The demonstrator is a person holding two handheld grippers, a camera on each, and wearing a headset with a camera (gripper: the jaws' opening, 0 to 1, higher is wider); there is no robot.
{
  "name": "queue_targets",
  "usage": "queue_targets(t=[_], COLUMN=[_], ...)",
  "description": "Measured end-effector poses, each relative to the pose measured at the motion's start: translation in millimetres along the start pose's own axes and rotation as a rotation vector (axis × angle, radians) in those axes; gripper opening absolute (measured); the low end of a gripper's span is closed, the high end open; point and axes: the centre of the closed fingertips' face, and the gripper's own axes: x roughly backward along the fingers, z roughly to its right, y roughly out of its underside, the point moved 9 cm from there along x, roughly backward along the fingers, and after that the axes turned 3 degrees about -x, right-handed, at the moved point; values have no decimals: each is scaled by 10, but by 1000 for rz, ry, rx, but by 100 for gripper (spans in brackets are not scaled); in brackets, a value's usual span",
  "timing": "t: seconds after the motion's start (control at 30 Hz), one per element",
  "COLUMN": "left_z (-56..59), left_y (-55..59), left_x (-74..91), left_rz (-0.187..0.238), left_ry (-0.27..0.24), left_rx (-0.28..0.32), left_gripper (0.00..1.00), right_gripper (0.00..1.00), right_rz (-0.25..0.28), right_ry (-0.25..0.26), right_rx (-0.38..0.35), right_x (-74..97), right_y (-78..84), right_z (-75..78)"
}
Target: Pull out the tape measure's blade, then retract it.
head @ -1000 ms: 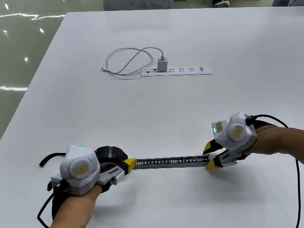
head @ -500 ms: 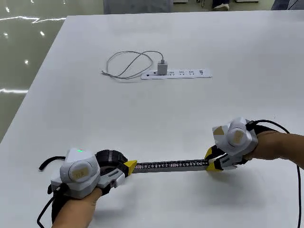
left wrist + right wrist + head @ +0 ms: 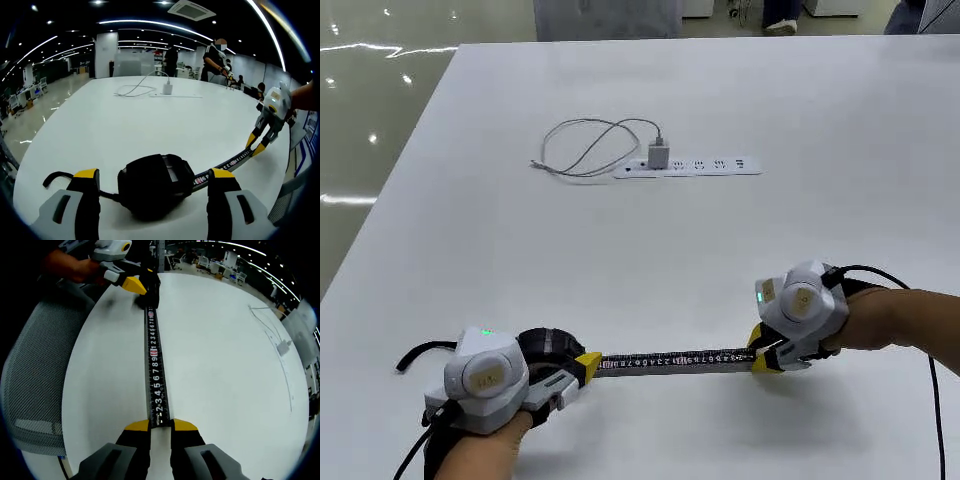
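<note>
Checking in on the tape measure (image 3: 555,345) job: we'd say we're somewhere around the halfway mark. The blade (image 3: 670,361) is out of the case and lies flat along the white table (image 3: 720,240), running in a straight line between our two hands. So the pull-out part looks done, or close to it. We can't tell from here whether more length is wanted. The whole retract half is left to do.

Where everything sits: the black case (image 3: 156,186) rests on the table right between the jaws of the left gripper (image 3: 154,172). Those jaws are spread wide, one on each side of the case. In the left gripper view there's a gap between the case and each jaw, so we read it as bracketing the case, not squeezing it. The blade leaves the case just beside one jaw and heads off toward the other hand.

At the far end, the right gripper (image 3: 161,426) has its jaws pinched in on the tip of the blade. In the right gripper view the low numbers start right at the jaw tips. The blade sits centred between them and points straight ahead to the case.

Our guess for what's left: walk that tip back toward the case under control so it doesn't snap home.
</note>
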Motion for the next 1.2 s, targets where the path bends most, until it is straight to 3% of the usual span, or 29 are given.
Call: queue_targets(t=[0.17,0.27,0.5,0.73,0.97,1.2], left_z=[14,24,57,62,52,56], left_y=[40,47,33,10,12,14], left_x=[-20,-38,-51,-59,-67,-63], left_rz=[-28,-40,-61,-76,-100,-95], left_ry=[-20,-27,-41,-67,-74,-74], left_rx=[-4,32,49,76,68,44], left_gripper=[74,73,65,64,63,60], right_gripper=[11,11,11,11,9,8], right_rz=[-24,-43,-59,-54,-57,-46], right_ry=[0,7,16,26,23,22], right_rx=[10,-22,-67,-92,-96,-120], right_x=[-6,-7,-10,-6,-5,-3], right_y=[-27,-48,-63,-55,-55,-46], right_z=[-5,-3,4,-5,3,0])
